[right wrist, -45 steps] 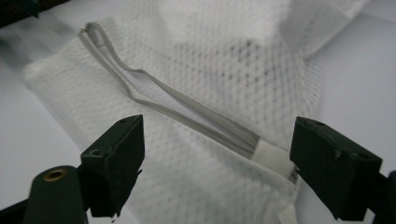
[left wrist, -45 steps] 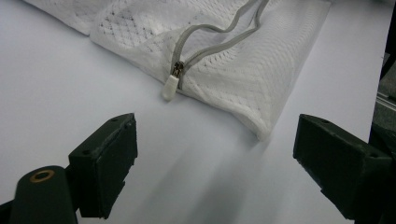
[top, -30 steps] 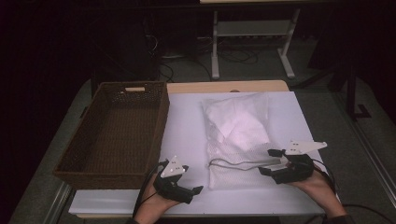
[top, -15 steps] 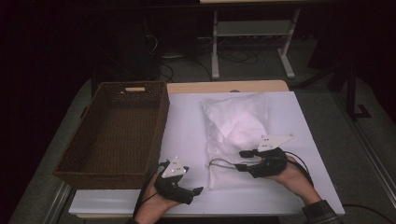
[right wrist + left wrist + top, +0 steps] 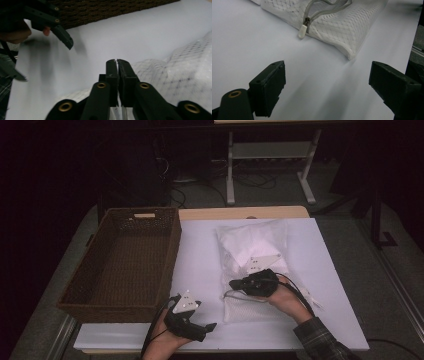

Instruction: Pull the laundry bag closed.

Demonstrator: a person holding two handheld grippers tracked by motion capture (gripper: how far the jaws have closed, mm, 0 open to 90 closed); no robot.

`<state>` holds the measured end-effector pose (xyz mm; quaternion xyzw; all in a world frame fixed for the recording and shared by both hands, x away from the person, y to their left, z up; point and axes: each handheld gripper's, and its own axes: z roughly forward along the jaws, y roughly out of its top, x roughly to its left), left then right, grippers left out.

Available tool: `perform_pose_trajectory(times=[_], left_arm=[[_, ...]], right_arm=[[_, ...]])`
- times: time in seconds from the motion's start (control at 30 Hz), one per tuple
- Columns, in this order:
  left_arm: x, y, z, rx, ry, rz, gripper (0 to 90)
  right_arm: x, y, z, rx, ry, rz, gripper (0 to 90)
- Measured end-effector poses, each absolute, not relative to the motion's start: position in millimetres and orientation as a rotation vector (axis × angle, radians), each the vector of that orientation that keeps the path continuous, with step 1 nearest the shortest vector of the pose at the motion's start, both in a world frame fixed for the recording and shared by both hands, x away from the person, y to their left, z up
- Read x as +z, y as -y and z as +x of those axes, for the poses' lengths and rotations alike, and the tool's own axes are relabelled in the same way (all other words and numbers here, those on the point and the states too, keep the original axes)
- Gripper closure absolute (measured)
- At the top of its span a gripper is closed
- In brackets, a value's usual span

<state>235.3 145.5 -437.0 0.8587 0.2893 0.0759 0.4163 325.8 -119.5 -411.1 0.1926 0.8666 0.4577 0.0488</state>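
Pressed together after just closing, the right gripper's [image 5: 117, 62] jaws are lying over the white mesh bag [image 5: 252, 251] on the table [image 5: 200, 255], nothing visibly pinched. Left gripper [image 5: 327, 80] is resting nearby, jaws spread, beside the wicker basket [image 5: 125, 257].

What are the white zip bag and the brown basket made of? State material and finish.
White zip bag: seemingly synthetic mesh fabric, matte; small holes show, grey zipper with pale pull. Brown basket: apparently woven wicker or rattan, dark matte; plaited strands visible.

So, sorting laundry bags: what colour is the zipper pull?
White zipper pull, clearest in the left gripper view.
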Motion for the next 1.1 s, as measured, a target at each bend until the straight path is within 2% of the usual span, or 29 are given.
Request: perform_pose_trajectory(times=[0.5,0.7,0.97,1.1], left_arm=[[-438.7,-143.9,234.6,0.186,-0.722,2.175,13.5],[-439.7,-142.5,234.9,0.18,-0.72,2.181,13.5],[-439.9,-141.1,235.4,0.177,-0.712,2.187,13.5],[-440.3,-140.7,235.2,0.172,-0.711,2.185,13.5]], right_arm=[[-451.2,101.8,337.2,1.19,-2.764,0.625,89.9],[-448.8,102.5,338.4,1.192,-2.752,0.617,89.5],[-419.5,93.3,337.8,1.334,-2.76,0.545,74.9],[-420.0,74.7,338.1,1.253,-2.833,0.443,72.8]])
